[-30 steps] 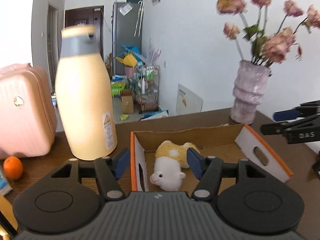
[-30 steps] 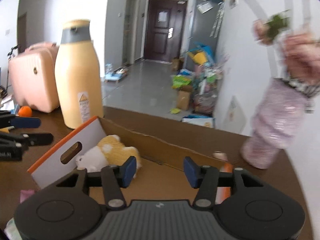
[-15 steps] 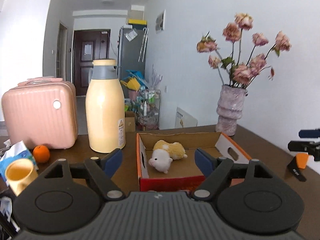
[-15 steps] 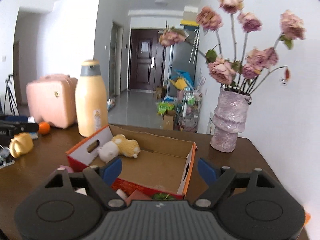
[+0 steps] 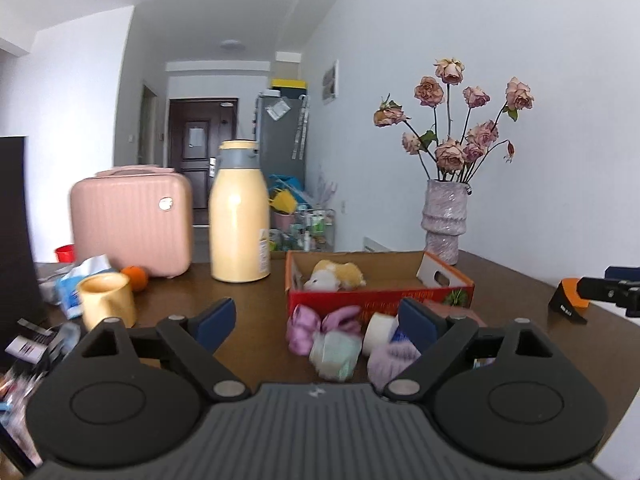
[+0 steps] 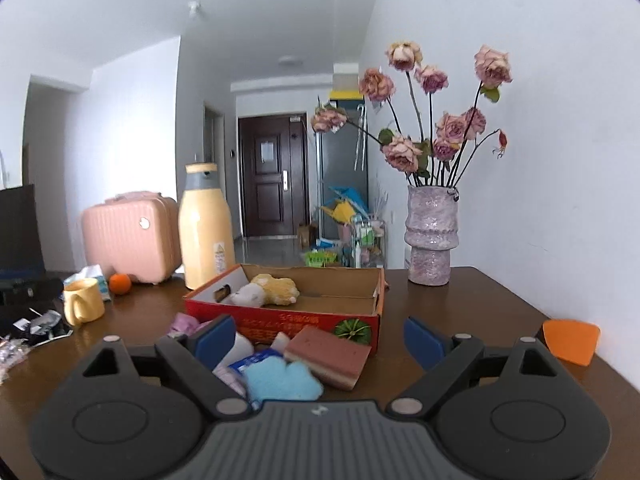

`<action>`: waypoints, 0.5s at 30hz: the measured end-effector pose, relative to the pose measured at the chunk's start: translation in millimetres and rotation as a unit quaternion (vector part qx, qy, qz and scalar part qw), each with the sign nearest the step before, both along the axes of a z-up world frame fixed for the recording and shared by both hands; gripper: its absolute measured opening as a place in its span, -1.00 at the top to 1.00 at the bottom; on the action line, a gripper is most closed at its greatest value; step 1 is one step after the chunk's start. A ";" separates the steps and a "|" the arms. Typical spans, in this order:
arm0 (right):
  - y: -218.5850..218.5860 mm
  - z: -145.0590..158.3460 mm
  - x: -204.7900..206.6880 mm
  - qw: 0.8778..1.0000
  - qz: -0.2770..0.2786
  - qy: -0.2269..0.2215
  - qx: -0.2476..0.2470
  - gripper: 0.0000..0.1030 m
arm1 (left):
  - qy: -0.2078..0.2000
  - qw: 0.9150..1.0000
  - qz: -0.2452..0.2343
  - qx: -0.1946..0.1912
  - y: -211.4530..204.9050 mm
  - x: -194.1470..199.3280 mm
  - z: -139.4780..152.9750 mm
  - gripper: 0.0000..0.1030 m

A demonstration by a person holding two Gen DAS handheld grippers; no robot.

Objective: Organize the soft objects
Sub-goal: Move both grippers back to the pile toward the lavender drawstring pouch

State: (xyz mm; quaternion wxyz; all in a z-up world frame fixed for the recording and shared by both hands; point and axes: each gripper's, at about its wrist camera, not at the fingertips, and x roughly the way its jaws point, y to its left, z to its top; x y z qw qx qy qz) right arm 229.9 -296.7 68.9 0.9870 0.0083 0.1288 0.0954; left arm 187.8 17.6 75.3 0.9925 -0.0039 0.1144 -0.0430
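Note:
A cardboard box with a red front stands mid-table and holds a yellow-and-white plush toy. In front of the box lie a purple plush, a pale green sponge and a lilac cloth. My left gripper hovers short of this pile, its jaws opening, with nothing pressed between them. The right wrist view shows the same box and plush toy. My right gripper is also opening over a blue fluffy cloth and a layered sponge, touching neither.
A cream bottle and a pink case stand behind and left of the box. A vase of dried roses is at the back right. A yellow mug and an orange sit left. An orange scraper lies right.
Both grippers have drawn back from over the box and their jaws have spread wider. The plush toy stays in the box. The pile of soft items in front has come into view.

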 end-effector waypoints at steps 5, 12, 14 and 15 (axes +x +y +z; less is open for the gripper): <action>6.9 -15.5 -45.9 1.000 0.007 -0.011 -0.004 -0.90 | -0.016 1.000 0.022 -0.002 2.2 -43.3 -16.5 -0.93; 16.8 -47.2 -100.0 1.000 0.028 0.000 0.003 -0.94 | -0.002 1.000 0.010 -0.024 -2.6 -77.2 -42.5 -0.95; 18.1 -57.2 -111.5 0.999 0.038 0.006 0.011 -0.95 | 0.009 1.000 0.004 -0.030 -7.3 -78.9 -49.2 -0.95; 18.3 -60.6 -113.6 0.999 0.040 0.010 0.016 -0.95 | 0.012 1.000 -0.003 -0.029 -9.6 -79.9 -52.0 -0.95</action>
